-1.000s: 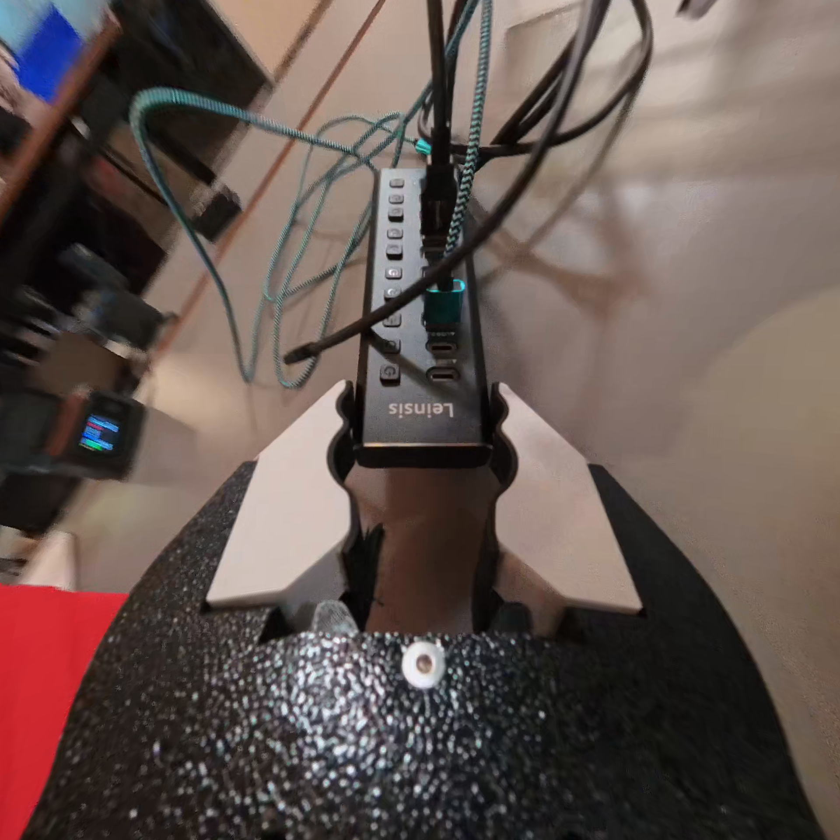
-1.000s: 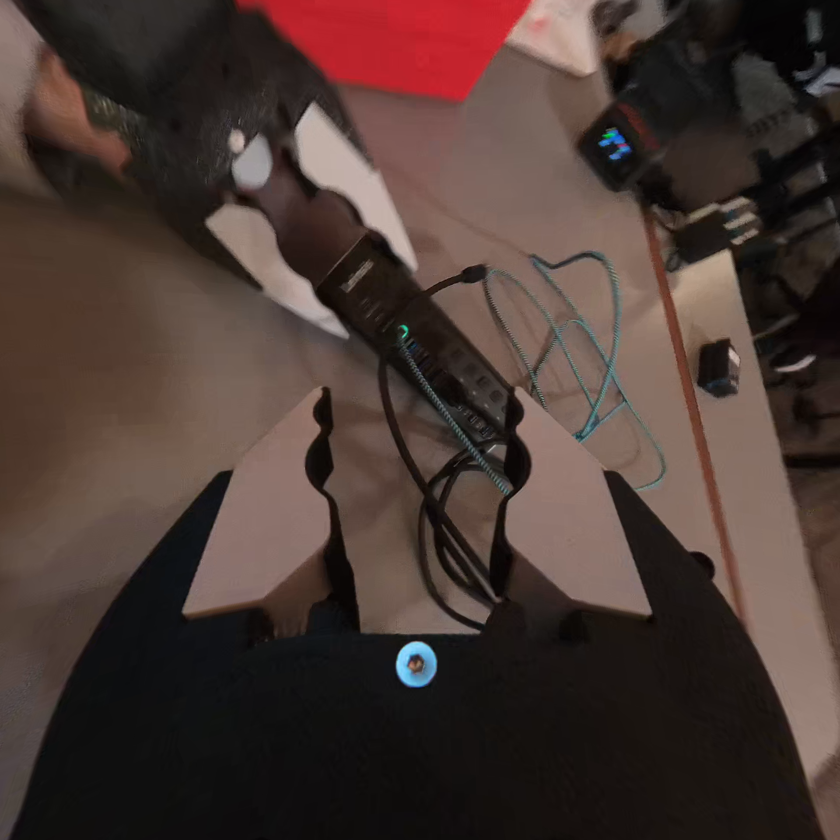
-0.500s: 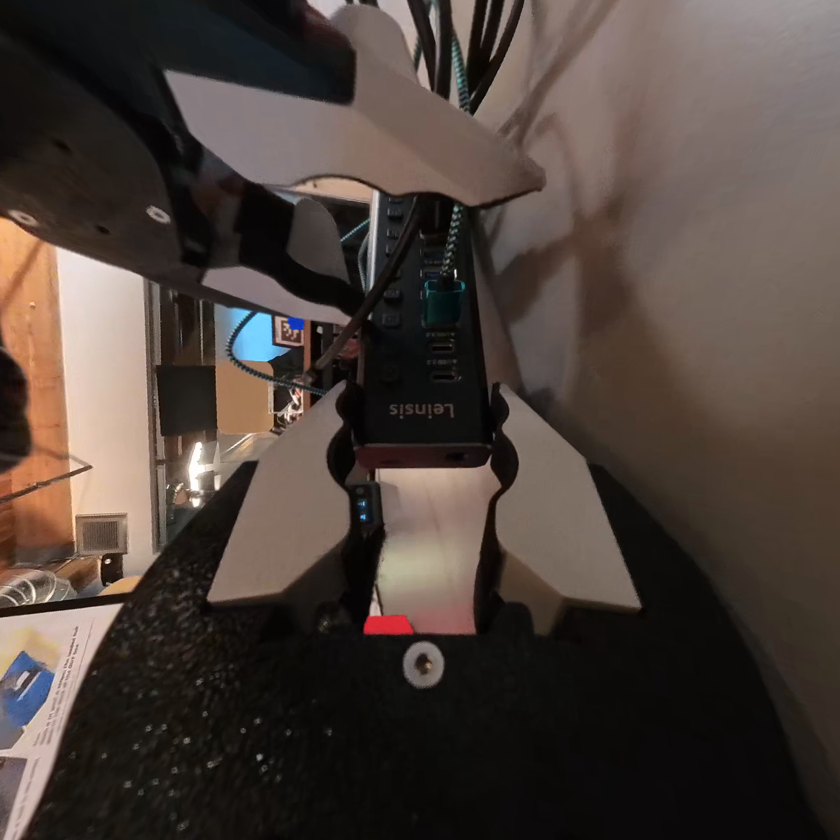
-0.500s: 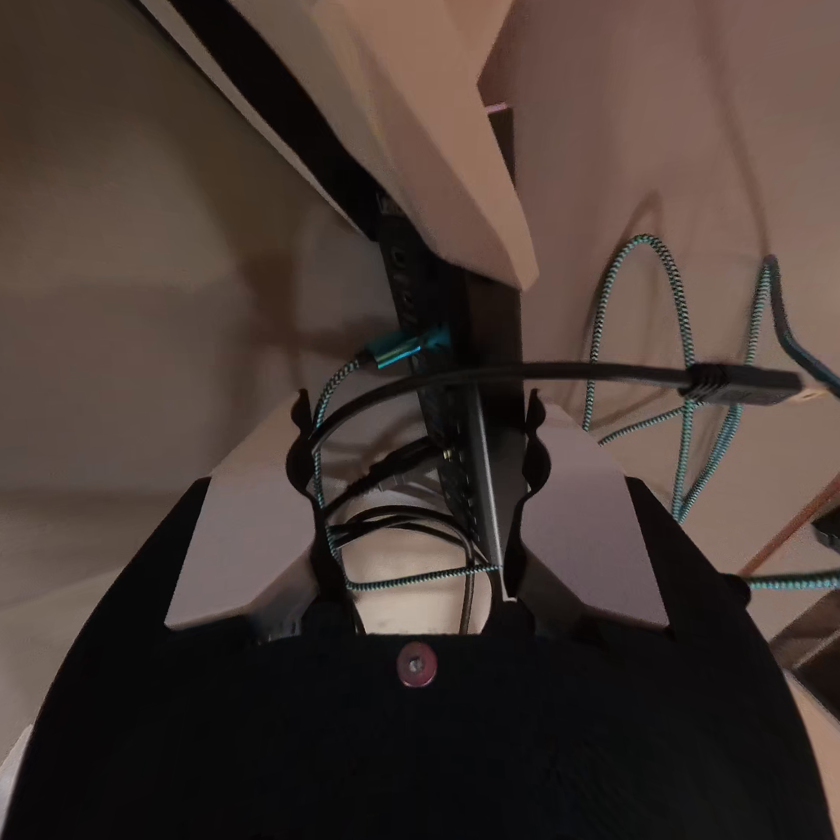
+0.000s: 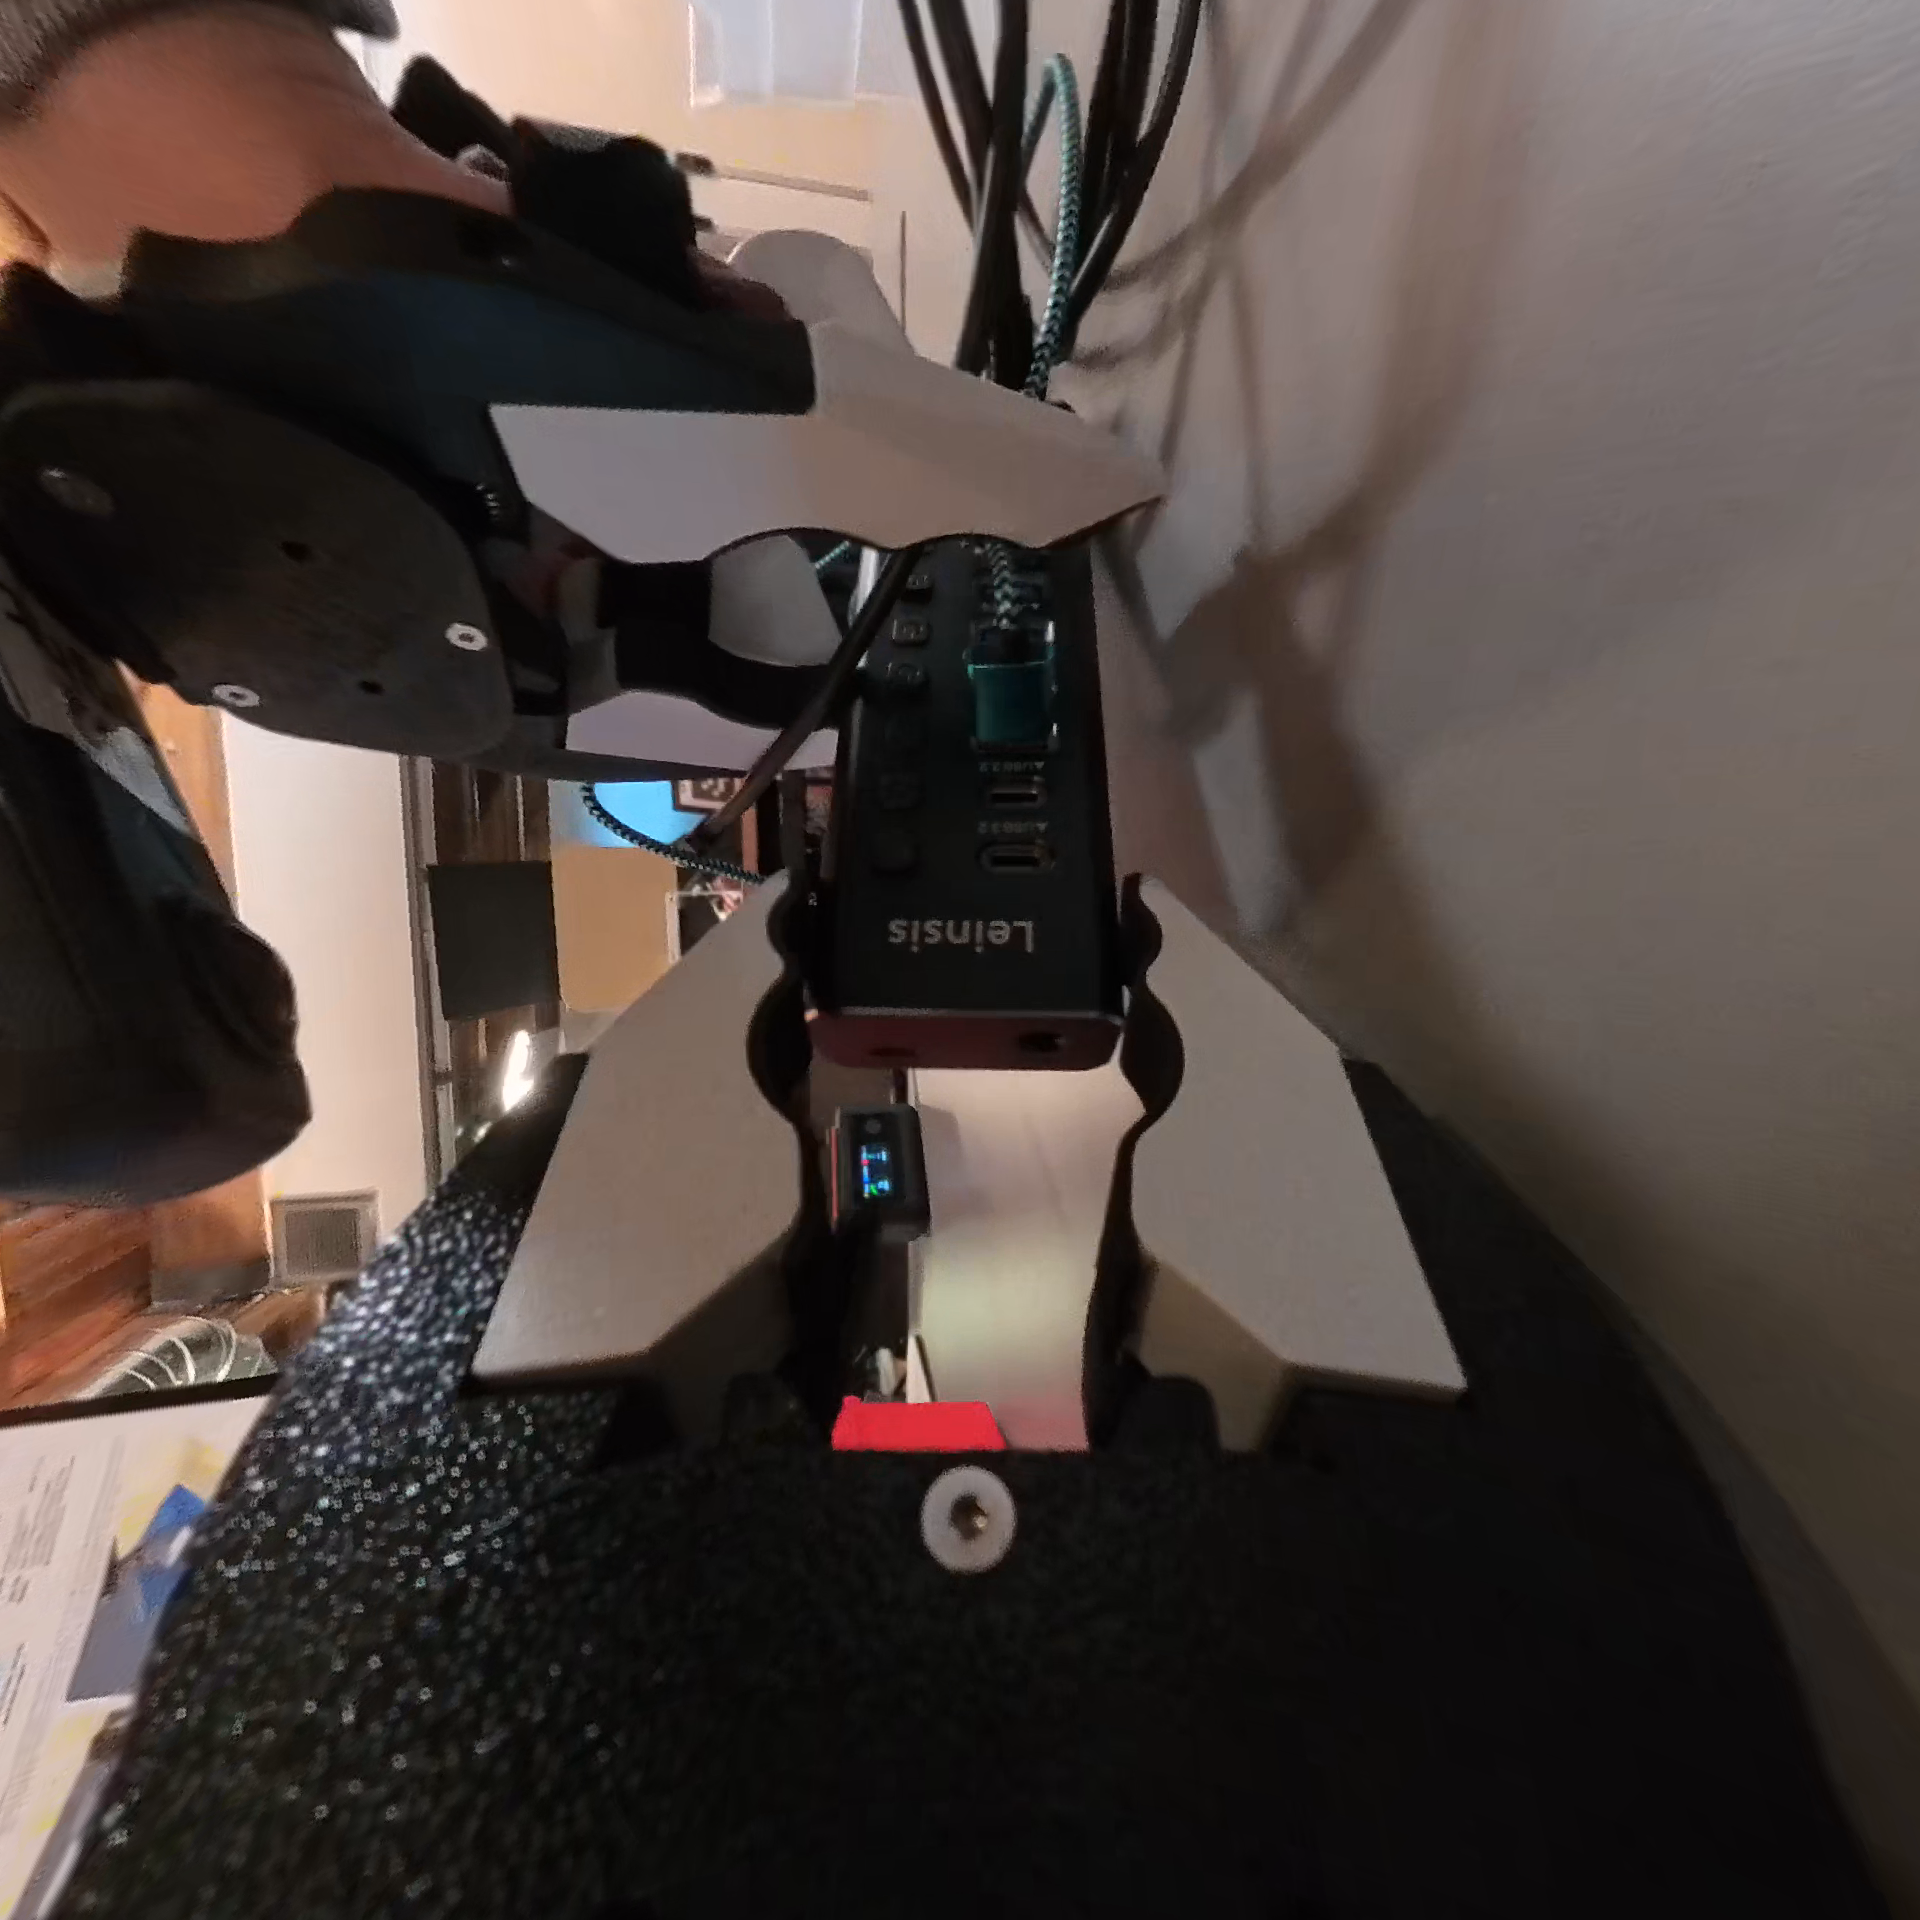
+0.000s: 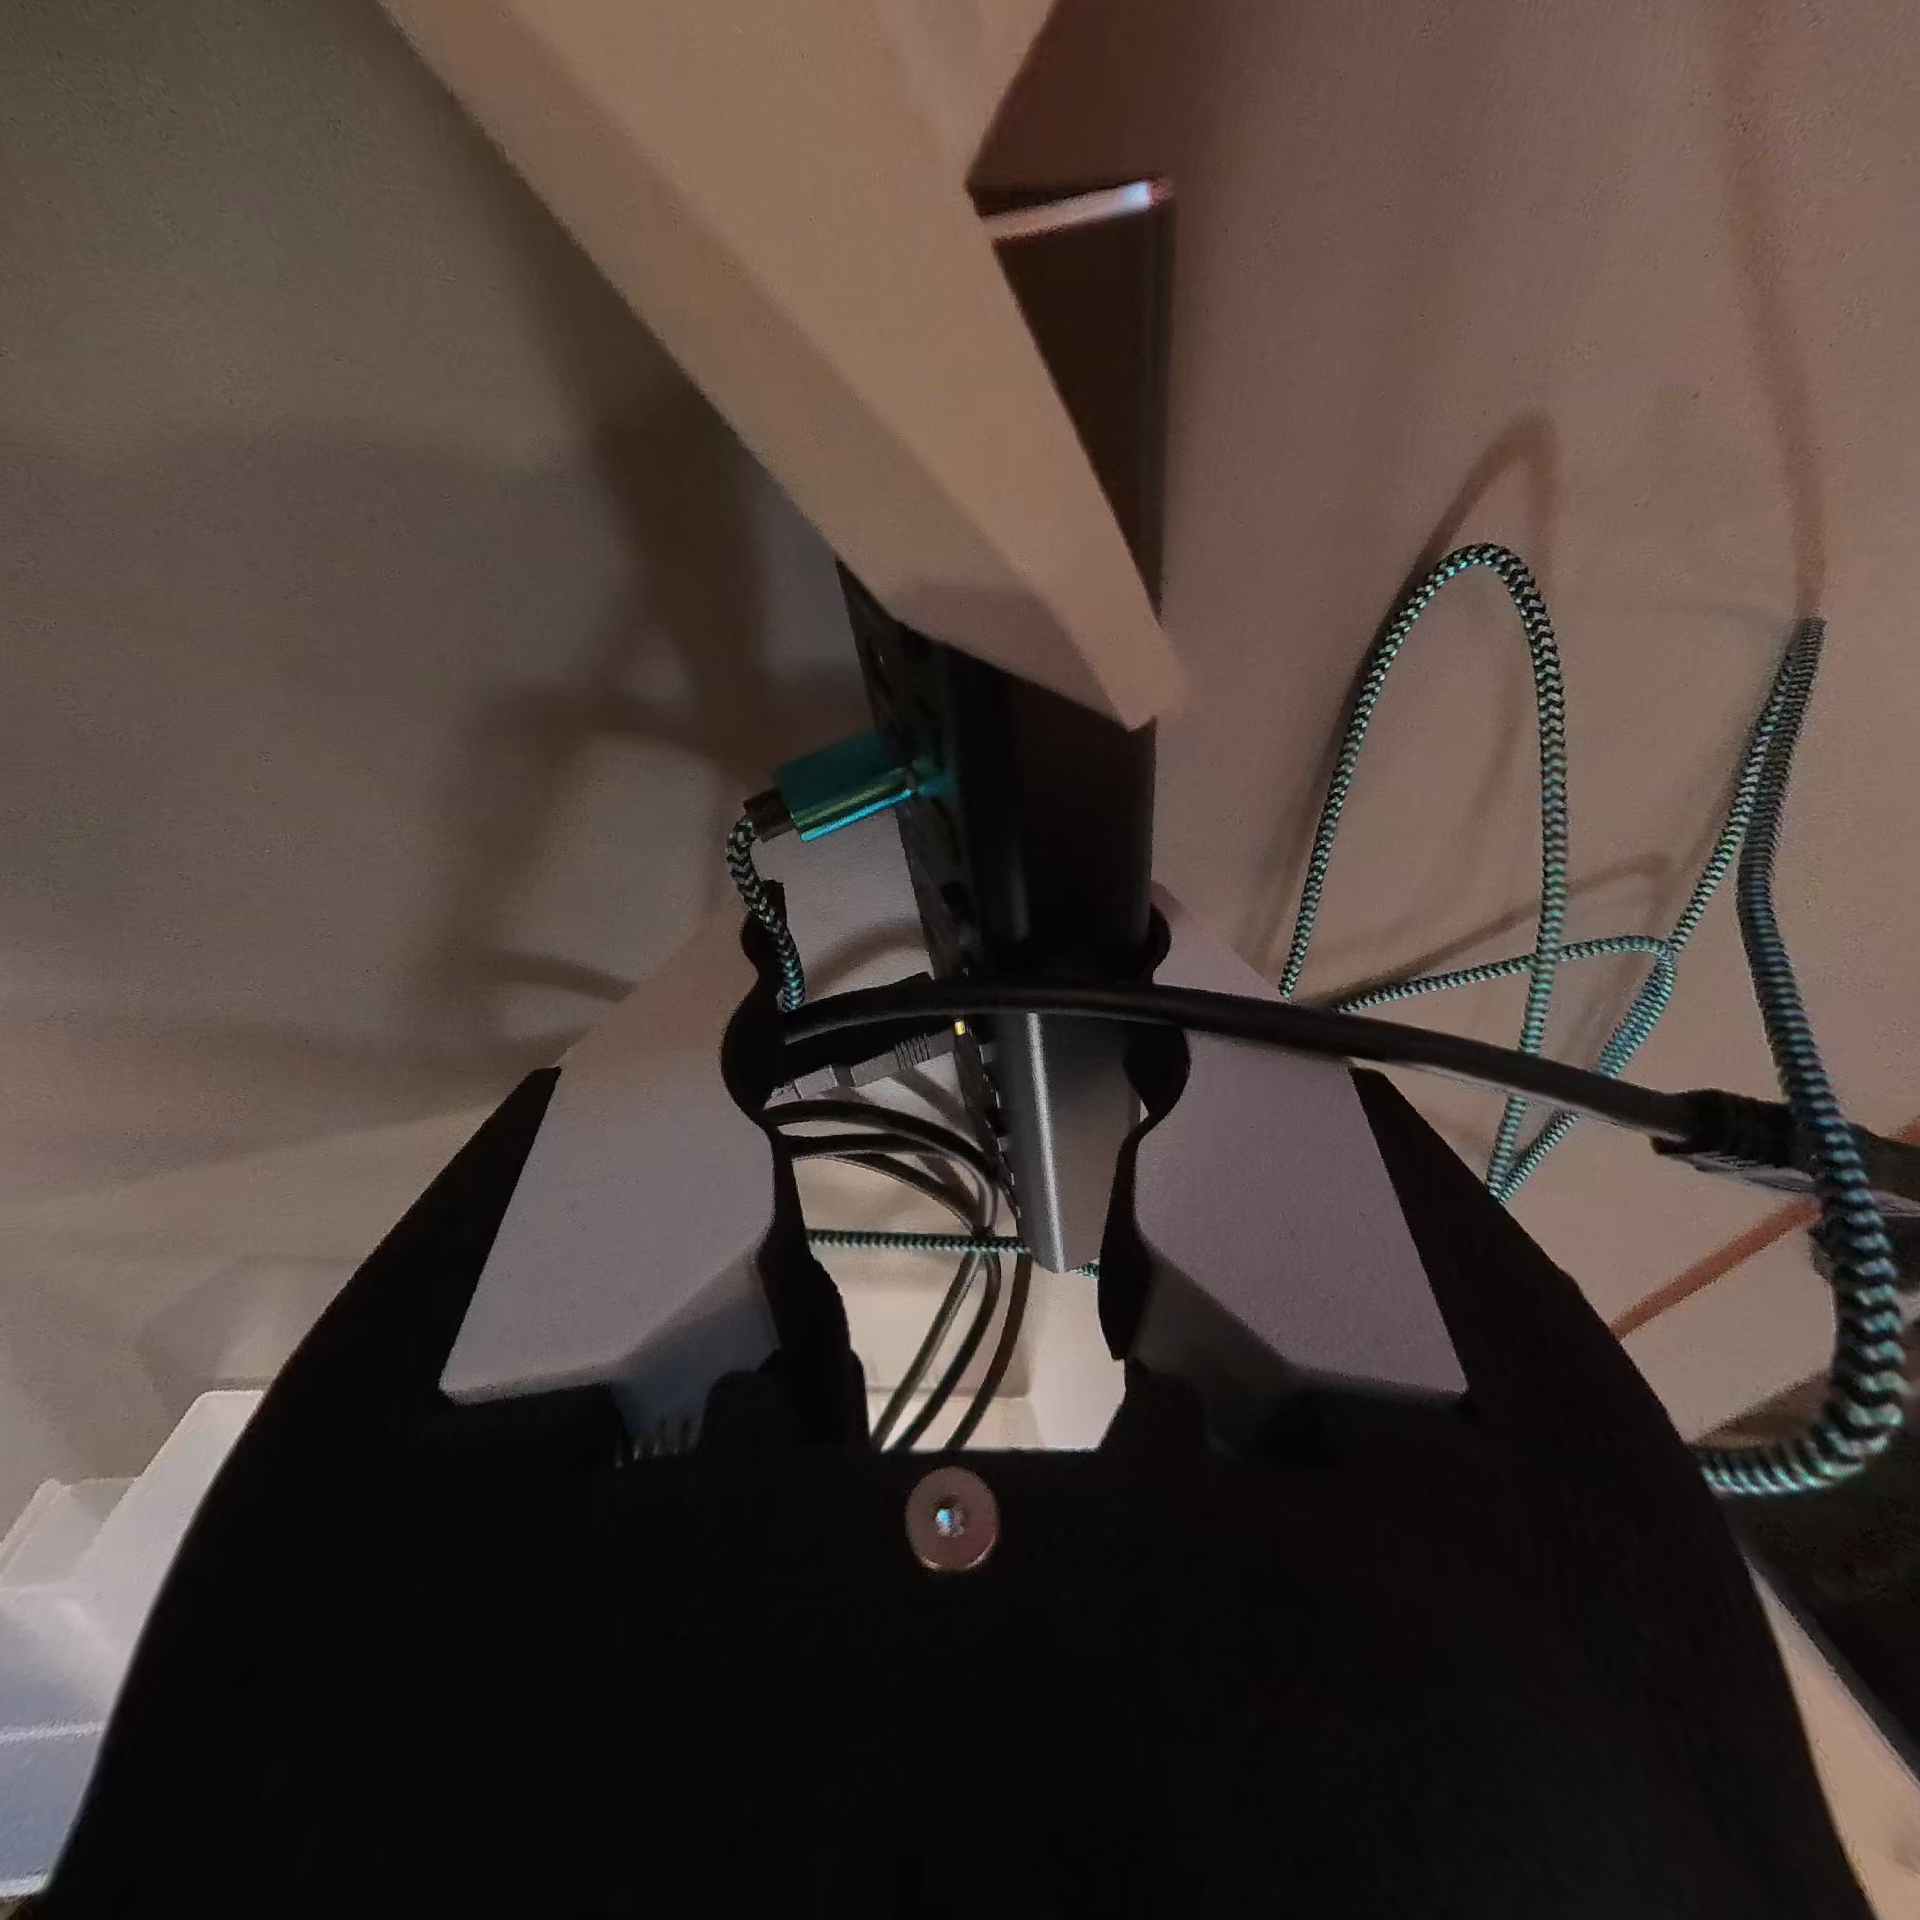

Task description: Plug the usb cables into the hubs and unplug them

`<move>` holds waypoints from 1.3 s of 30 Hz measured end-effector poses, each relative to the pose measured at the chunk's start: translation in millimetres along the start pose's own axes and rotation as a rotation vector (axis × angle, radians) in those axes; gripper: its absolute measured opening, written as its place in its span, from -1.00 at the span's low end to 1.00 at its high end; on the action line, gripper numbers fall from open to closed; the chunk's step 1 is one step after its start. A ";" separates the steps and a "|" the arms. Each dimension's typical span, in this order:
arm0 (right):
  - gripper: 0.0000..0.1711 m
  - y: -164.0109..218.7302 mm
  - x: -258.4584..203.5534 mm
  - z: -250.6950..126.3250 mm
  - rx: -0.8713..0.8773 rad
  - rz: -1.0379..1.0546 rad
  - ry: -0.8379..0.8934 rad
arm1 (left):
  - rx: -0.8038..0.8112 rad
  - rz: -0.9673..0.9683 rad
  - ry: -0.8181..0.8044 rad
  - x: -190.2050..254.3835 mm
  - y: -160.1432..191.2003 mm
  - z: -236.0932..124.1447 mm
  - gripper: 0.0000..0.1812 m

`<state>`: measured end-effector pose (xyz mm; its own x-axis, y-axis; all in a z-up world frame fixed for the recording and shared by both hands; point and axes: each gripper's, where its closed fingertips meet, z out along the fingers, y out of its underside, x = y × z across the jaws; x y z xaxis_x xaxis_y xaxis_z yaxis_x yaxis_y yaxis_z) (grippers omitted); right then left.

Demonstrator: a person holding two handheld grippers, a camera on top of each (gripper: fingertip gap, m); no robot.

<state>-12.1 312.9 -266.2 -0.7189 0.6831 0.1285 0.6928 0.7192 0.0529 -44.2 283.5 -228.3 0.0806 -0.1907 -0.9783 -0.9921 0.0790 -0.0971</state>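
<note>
Gripping black hub (image 5: 961,914), teal plug (image 5: 1010,694) inserted.

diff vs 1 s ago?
The right gripper moved in from a distance and now straddles the far end of the hub, its jaws open around hub and black cable. The left gripper tipped the hub up on edge. Unchanged: left grip on the hub, teal plug seated.

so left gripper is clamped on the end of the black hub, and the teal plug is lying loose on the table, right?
Not loose: the teal plug is seated in a port on the black hub, as the left wrist view shows. The left gripper is clamped on the hub's end.
</note>
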 end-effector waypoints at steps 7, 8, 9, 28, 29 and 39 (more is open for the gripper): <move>-0.18 -3.3 -12.1 -4.8 0.061 0.084 -0.153 | 0.019 -0.025 0.013 -0.3 -2.7 0.1 -0.38; -0.17 -4.4 -14.4 -5.9 0.070 0.107 -0.182 | 0.019 -0.007 0.001 -0.9 -2.8 0.2 -0.38; -0.17 -6.1 -16.1 -8.0 0.084 0.144 -0.214 | 0.019 0.019 -0.011 -1.2 -3.3 0.3 -0.37; -0.34 -10.0 -18.2 -22.6 0.308 0.434 -0.484 | 0.047 -0.026 0.029 5.3 -9.0 5.2 -0.38; -0.36 -9.9 -16.6 -23.8 0.321 0.460 -0.497 | 0.047 -0.025 0.029 5.6 -9.0 5.3 -0.37; -0.55 -2.7 -6.6 -10.1 0.210 0.271 -0.213 | 0.056 -0.090 0.057 9.5 -7.1 7.3 -0.37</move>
<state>-8.7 305.2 -257.2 -0.5227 0.8467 -0.0995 0.8482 0.5047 -0.1607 -35.7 288.2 -238.2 0.1615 -0.2549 -0.9534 -0.9742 0.1131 -0.1953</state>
